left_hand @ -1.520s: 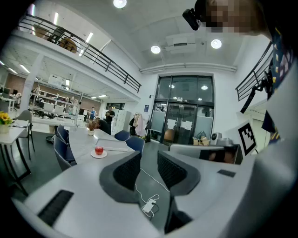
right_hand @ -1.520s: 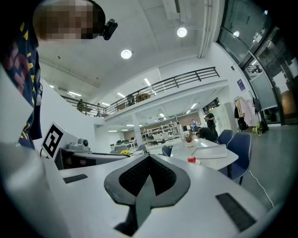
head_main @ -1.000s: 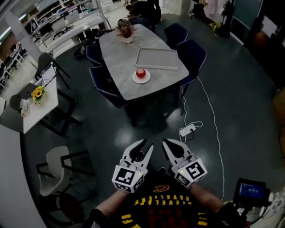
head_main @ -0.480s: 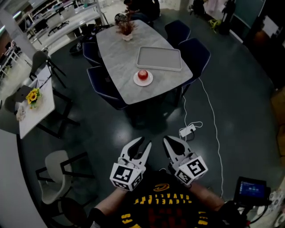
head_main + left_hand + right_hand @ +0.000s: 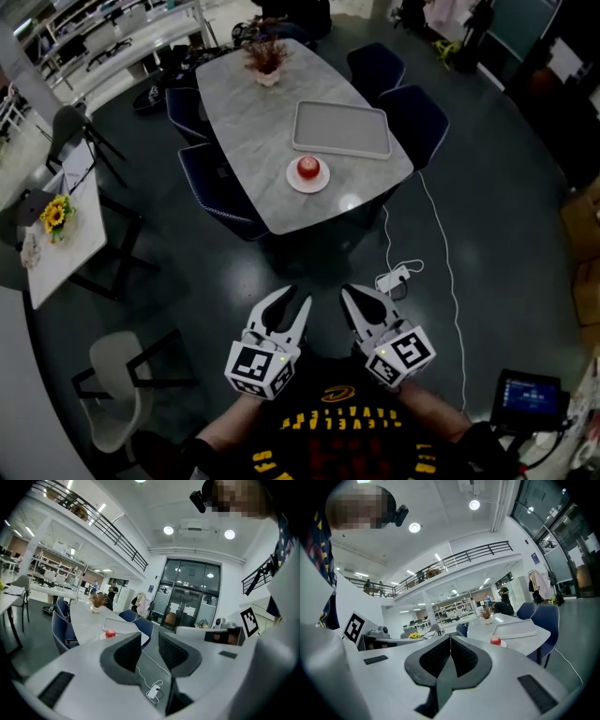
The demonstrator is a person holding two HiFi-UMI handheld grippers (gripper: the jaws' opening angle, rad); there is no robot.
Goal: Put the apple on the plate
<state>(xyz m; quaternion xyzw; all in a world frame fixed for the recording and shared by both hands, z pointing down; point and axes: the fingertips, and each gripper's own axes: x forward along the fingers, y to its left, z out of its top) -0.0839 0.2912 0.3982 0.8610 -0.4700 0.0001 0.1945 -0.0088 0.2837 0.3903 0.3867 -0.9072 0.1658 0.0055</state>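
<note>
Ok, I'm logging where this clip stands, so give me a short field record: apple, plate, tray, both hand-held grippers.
apple: on the plate
plate: on the grey table, beside the tray
tray: on the table, nothing in it
left hand-held gripper: jaws apart, empty, over the floor, away from the table
right hand-held gripper: jaws together, empty, beside the left one

Steep overhead head view; gripper views toward table (image 5: 251, 127)

Apple (image 5: 308, 169) on plate (image 5: 294, 183); tray (image 5: 341, 129) just behind; both on table (image 5: 242, 105)
</note>
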